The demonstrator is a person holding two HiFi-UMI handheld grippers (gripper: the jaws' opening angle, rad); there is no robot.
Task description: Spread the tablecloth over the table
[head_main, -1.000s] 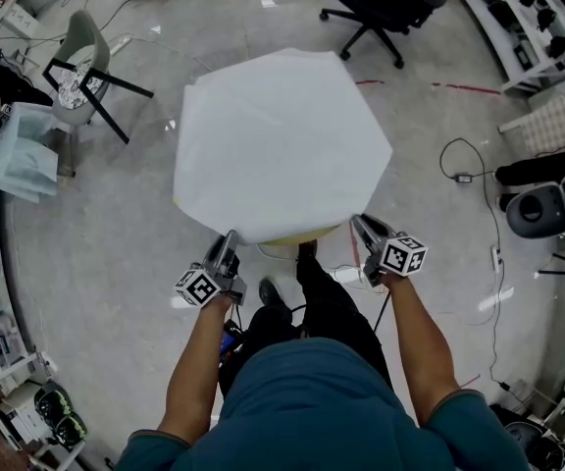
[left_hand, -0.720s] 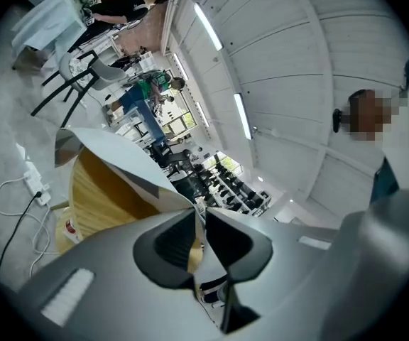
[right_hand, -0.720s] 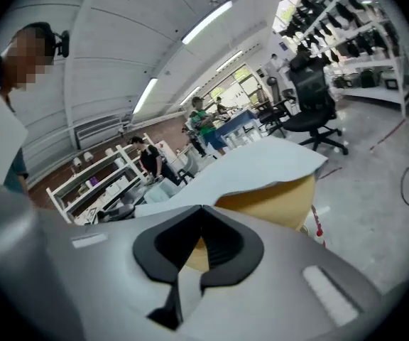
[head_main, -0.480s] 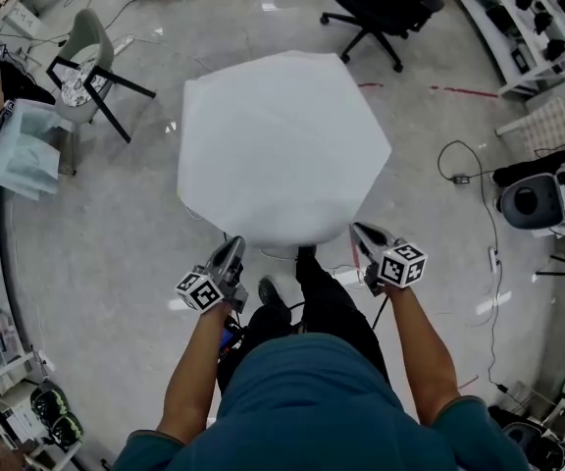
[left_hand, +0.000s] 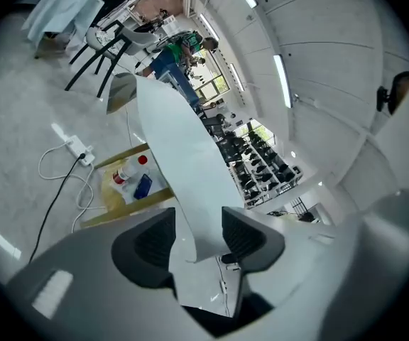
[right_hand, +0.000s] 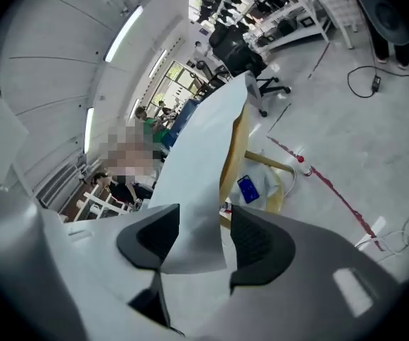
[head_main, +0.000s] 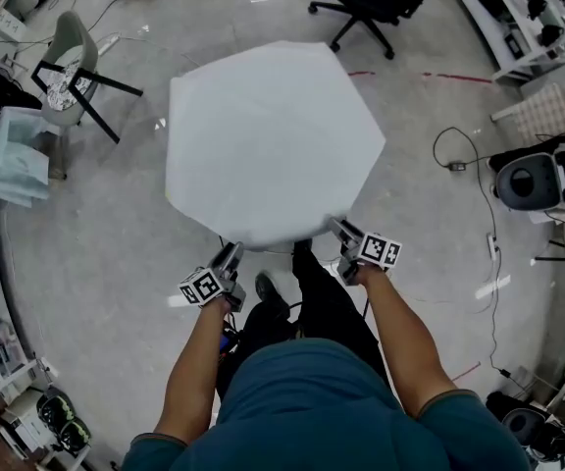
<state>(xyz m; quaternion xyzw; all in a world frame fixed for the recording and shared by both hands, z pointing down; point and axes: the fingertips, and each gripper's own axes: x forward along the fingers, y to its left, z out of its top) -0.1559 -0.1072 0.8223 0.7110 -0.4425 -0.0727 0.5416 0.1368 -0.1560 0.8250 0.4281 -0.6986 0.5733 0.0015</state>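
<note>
The cloth (head_main: 273, 135) lies spread over the bench (right_hand: 234, 151) and hides its top, with the near edge draping toward the person. The left claw (head_main: 230, 257) and the right claw (head_main: 341, 232) sit at the two near corners, the natural hold for drawing a sheet flat and square. Both have just been opening. Their jaws stand wide apart, and a cloth corner hangs loose between each pair, not pinched. This looks like the release, with the spreading about done. The corners should drop free if the claws back away without snagging the hem.
</note>
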